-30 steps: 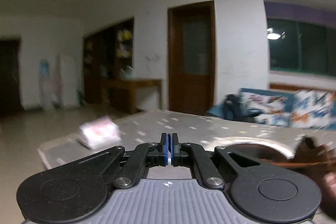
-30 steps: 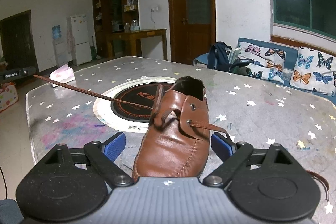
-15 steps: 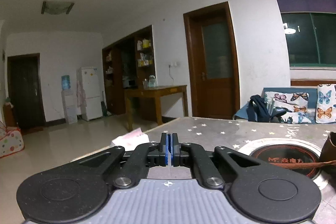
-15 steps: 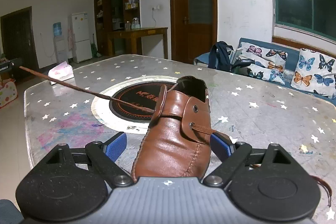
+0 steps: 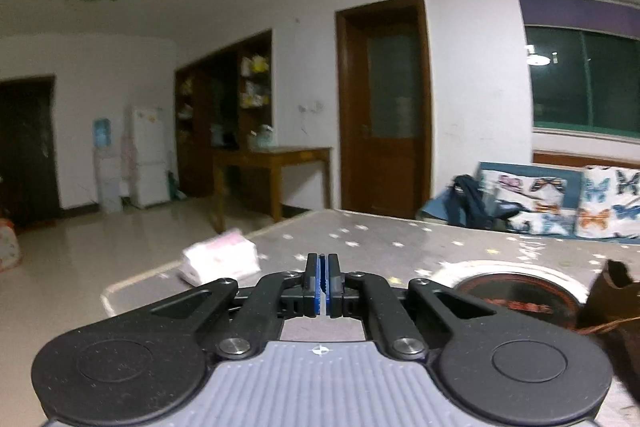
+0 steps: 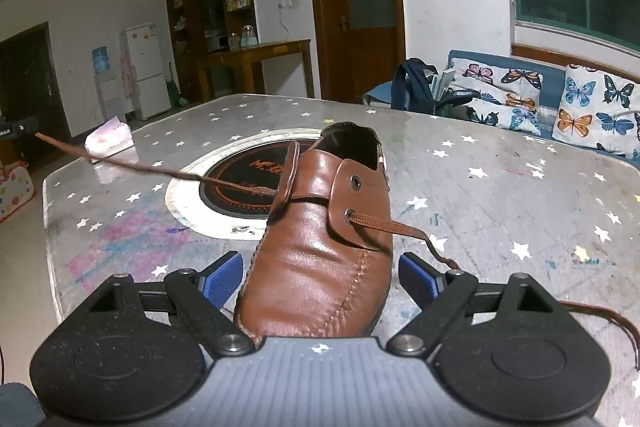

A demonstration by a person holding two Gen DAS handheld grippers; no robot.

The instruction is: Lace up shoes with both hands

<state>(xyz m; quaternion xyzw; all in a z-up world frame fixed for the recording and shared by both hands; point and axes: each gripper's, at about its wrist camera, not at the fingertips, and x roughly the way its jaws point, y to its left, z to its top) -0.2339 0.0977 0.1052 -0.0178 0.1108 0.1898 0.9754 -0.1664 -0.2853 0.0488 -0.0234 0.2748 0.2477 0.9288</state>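
Note:
A brown leather shoe [image 6: 324,251] stands on the star-patterned table, toe toward my right gripper [image 6: 320,277], which is open with a blue pad on each side of the toe. A brown lace [image 6: 160,169] runs taut from the shoe's left eyelets to the far left, where my left gripper [image 6: 16,126] holds its end. The other lace end [image 6: 404,229] leaves the right eyelet and trails on the table. In the left wrist view, my left gripper [image 5: 322,287] is shut, and the shoe [image 5: 612,303] shows at the right edge with the lace [image 5: 600,327].
A round black burner plate with a white ring [image 6: 240,187] is set into the table behind the shoe. A tissue pack [image 6: 109,139] lies near the table's far left corner. A sofa with butterfly cushions [image 6: 560,107] stands beyond the table.
My left gripper has swung and dropped a little, with the view blurred, keeping the lace stretched. The lace across the shoe's eyelets has drawn tighter. My right gripper has stayed around the toe.

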